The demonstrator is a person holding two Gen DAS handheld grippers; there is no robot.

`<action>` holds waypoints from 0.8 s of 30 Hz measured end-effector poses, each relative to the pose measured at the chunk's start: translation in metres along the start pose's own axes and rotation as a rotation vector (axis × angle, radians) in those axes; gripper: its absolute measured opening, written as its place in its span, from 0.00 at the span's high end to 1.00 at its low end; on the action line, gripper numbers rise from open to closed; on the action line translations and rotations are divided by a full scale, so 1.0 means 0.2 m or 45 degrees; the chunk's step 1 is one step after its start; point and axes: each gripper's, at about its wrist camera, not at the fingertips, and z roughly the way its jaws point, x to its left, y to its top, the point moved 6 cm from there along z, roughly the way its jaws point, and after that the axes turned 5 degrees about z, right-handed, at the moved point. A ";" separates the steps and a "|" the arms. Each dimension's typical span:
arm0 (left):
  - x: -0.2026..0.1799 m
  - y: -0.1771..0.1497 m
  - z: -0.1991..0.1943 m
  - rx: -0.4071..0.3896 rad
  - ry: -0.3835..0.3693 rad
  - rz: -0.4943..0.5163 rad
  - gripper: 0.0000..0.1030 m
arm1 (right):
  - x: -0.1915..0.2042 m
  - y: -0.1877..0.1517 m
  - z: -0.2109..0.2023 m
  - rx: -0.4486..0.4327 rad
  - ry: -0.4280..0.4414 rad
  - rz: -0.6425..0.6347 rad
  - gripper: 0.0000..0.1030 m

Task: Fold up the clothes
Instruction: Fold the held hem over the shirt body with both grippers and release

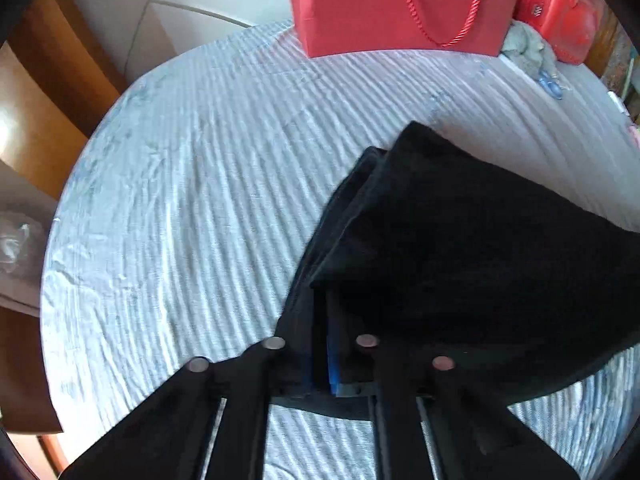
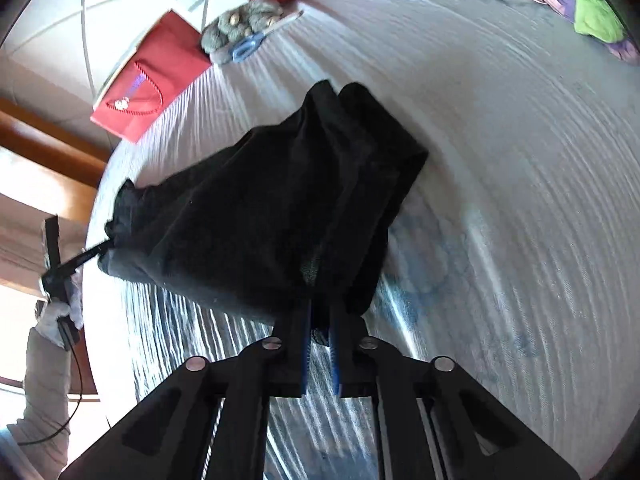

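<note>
**Black garment held at two corners over the bed**

The left gripper (image 1: 326, 354) points steeply down at a bed (image 1: 192, 208) covered in pale ribbed fabric. Its jaws are clenched on one edge of a black garment (image 1: 472, 248), the dark cloth bunched right between the blue-lined pads. From there the garment spreads away to the right in folded layers, with a thinner layered edge showing along its left side, and its far part lies on the bed.

The right gripper (image 2: 320, 344) is likewise clamped on the garment (image 2: 280, 208): a pinch of black cloth sits between its two blue pads, and the fabric fans upward and to the left from that point, hanging in loose vertical folds. In the right wrist view the far left corner of the cloth meets the tip of the other gripper (image 2: 90, 256), held by a gloved hand (image 2: 56, 316) in a light sleeve (image 2: 44, 392). The garment thus stretches between the two tools, slack in the middle, its far end touching the bed.

At the far edge of the bed stands a red bag (image 1: 400, 4) with a cord handle. Beside it lie a grey bundle (image 2: 236, 26) and blue-handled scissors (image 2: 250, 46). A heap of green and purple clothes (image 2: 572, 4) sits well apart, at the bed's far right corner.
</note>
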 end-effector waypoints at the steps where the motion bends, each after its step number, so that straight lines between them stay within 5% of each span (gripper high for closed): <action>1: 0.00 0.00 0.00 0.000 0.011 -0.001 0.96 | 0.00 -0.01 -0.03 -0.006 -0.021 -0.008 0.93; 7: 0.01 -0.02 0.00 0.002 0.049 -0.031 0.92 | -0.15 -0.09 0.01 0.085 -0.097 0.051 0.89; 10: 0.03 -0.02 -0.04 0.004 -0.030 -0.053 0.90 | -0.11 -0.07 -0.05 0.070 -0.141 -0.025 0.67; 12: 0.01 0.01 -0.13 -0.055 -0.081 -0.024 0.77 | -0.07 -0.01 -0.15 -0.011 -0.151 -0.070 0.66; 14: -0.02 0.08 -0.19 -0.126 -0.122 0.007 0.45 | -0.03 0.08 -0.25 -0.093 -0.116 -0.096 0.62; 17: -0.06 0.21 -0.21 -0.181 -0.163 0.048 0.43 | 0.01 0.23 -0.27 -0.167 -0.151 -0.162 0.49; 24: -0.21 0.34 0.02 -0.085 -0.168 0.100 0.43 | 0.04 0.40 -0.11 -0.136 -0.153 -0.143 0.49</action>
